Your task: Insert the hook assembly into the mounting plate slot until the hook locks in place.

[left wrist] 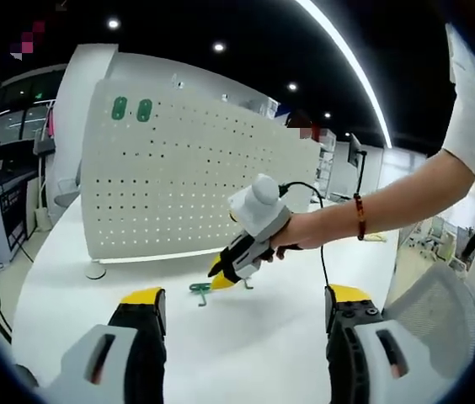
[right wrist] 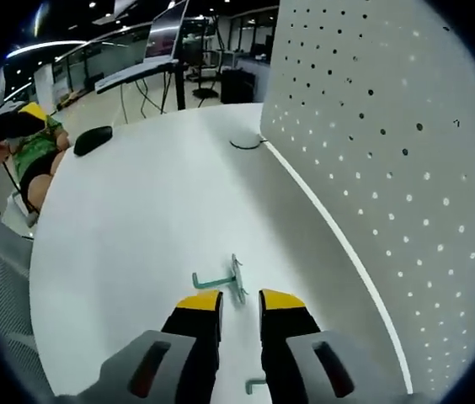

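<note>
A white table [left wrist: 246, 337] is seen in both views, and on it a white board full of small holes [left wrist: 187, 168] is stood upright. In the left gripper view the left gripper [left wrist: 246, 316] is held above the table with its jaws wide apart and nothing between them. In the same view the right gripper [left wrist: 223, 276] is held by a hand [left wrist: 292, 236] and is lowered to the table in front of the board, just beside a green hook [left wrist: 201, 290] that lies flat there. In the right gripper view the right gripper [right wrist: 240, 307] has its yellow-tipped jaws only a little apart, and the hook [right wrist: 229, 279] is lying on the table just ahead of them, not gripped. A second small green piece [right wrist: 255, 386] is seen between the jaws lower down. Two green slots [left wrist: 131, 108] are seen near the top corner of the board.
</note>
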Available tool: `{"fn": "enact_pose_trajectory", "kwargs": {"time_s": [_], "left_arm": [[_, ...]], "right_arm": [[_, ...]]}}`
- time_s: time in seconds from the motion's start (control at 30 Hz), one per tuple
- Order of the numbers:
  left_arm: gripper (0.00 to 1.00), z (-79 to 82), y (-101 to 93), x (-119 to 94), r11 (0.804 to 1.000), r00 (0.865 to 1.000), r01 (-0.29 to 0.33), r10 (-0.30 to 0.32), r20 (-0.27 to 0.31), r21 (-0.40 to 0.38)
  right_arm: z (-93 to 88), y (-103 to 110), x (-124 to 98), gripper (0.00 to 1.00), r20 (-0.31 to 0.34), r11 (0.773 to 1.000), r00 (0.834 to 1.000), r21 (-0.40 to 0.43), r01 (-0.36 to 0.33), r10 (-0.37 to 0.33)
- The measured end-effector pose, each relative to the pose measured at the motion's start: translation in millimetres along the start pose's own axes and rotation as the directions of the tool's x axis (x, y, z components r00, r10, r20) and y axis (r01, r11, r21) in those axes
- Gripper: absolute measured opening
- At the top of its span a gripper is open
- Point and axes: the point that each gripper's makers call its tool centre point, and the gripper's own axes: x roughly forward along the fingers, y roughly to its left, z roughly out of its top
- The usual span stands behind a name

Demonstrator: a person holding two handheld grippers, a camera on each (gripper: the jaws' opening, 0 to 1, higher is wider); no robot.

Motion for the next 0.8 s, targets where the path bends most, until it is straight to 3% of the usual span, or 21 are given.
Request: {"fn": "enact_pose_trajectory", "kwargs": {"time_s": [0.07,0.17,0.8], "left_arm": [[0.79,-0.5,0.7,-1,1.0,1.0,-0.003,0.003,0.0,-0.002],[0.78,-5.1,2.3,-1,0.999,1.0,-0.017,0.018,-0.026,0.031],[0.76,-3.4,7.1,1,1.0,1.0,-0.016,0.016,-0.016,0.004]], "right_arm": [[-3.8,0,1,0.12,-0.037,0.998,0.999,-0.061,-0.004,0.001],[-5.1,2,6,0.12,-0.044,0.998,0.999,-0.062,-0.015,0.012],[-8.6,2,21,0.07,-0.093,0.995,0.995,-0.089,-0.052,0.044]]}}
